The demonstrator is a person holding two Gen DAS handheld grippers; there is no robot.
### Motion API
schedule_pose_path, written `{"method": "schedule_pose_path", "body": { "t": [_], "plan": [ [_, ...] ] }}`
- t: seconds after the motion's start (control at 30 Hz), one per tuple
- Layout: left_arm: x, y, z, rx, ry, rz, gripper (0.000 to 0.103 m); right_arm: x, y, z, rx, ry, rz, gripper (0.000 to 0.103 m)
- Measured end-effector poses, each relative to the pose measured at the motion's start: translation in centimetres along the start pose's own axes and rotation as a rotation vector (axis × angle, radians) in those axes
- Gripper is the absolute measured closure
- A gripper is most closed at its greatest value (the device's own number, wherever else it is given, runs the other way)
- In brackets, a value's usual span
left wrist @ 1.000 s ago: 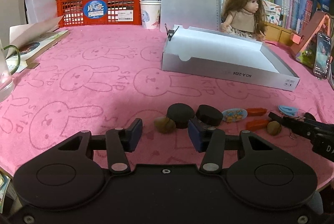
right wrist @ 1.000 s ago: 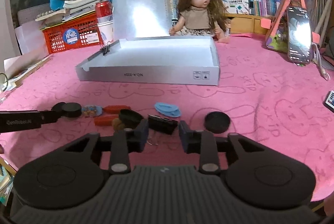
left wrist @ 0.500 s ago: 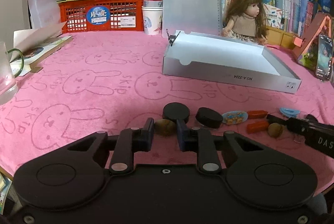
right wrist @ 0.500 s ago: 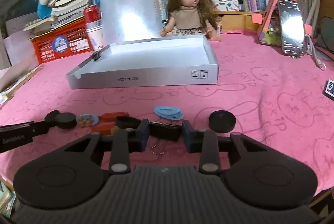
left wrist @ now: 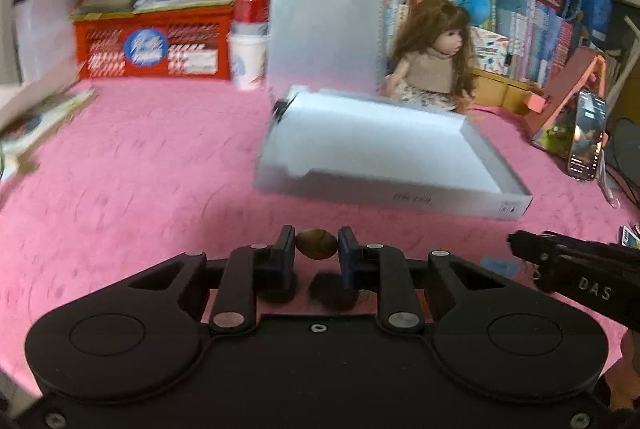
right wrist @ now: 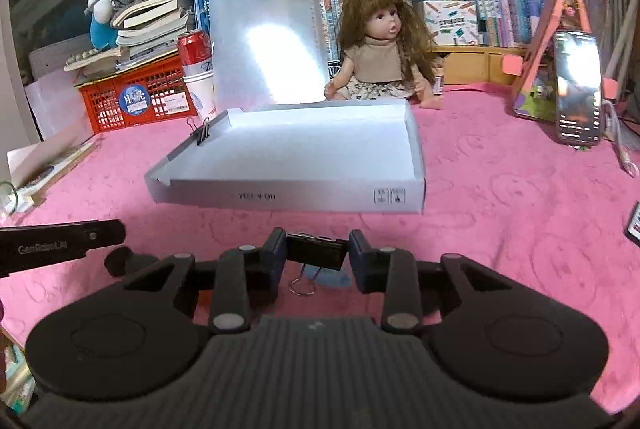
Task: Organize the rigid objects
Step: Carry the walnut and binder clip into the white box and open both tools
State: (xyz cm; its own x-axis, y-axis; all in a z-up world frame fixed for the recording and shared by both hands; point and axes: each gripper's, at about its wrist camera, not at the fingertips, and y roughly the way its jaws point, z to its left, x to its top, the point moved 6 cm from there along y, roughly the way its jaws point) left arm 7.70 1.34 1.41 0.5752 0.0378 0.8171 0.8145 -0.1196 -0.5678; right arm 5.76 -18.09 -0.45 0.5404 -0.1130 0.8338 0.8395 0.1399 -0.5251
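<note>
My left gripper (left wrist: 317, 249) is shut on a small brown walnut-like nut (left wrist: 316, 243), lifted above the pink cloth. A dark round disc (left wrist: 330, 294) lies on the cloth below it. My right gripper (right wrist: 318, 256) is shut on a black binder clip (right wrist: 316, 255), whose wire handle (right wrist: 302, 283) hangs down; it too is off the cloth. A light blue oval piece (right wrist: 330, 277) lies just under the clip. The shallow white box (right wrist: 296, 195) (left wrist: 384, 191) stands open beyond both grippers, with another binder clip (right wrist: 201, 135) on its left wall. The right gripper's finger shows at the right of the left wrist view.
A doll (right wrist: 380, 49) sits behind the box beside a propped clipboard (right wrist: 266, 41). A red basket (right wrist: 136, 99), can and cup stand at the back left. A phone (right wrist: 578, 89) on a pink stand is at the right. Books lie at the left edge.
Both grippers closed, the left on the nut and the right on the binder clip, then lifted them off the cloth. The white box now looks nearer in both views.
</note>
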Motion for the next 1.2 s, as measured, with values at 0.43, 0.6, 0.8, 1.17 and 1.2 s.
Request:
{"method": "schedule_pose_path", "body": {
  "t": [0.43,0.6,0.8,1.17,1.2],
  "plan": [
    [7.5,9.0,-2.8,-0.07,-0.037,0.138,0.081,6.5,7.5,-2.5,0.095,0.079,0.172,0.065],
    [8.4,12.9,-3.1,-0.026,-0.047,0.171,0.081,7.4,10.7,-3.2,0.067,0.075,0.194,0.065],
    [7.8,15.9,-3.6,0.009,-0.034,0.198,0.081,7.4,13.0,-3.4,0.051,0.07,0.22,0.065],
    [6.2,17.8,-4.2,0.043,-0.004,0.212,0.081,6.6,14.5,-3.1,0.028,0.027,0.231,0.065],
    [6.1,17.9,-4.2,0.043,-0.006,0.215,0.081,6.5,14.5,-3.0,0.026,0.019,0.233,0.065]
  ]
}}
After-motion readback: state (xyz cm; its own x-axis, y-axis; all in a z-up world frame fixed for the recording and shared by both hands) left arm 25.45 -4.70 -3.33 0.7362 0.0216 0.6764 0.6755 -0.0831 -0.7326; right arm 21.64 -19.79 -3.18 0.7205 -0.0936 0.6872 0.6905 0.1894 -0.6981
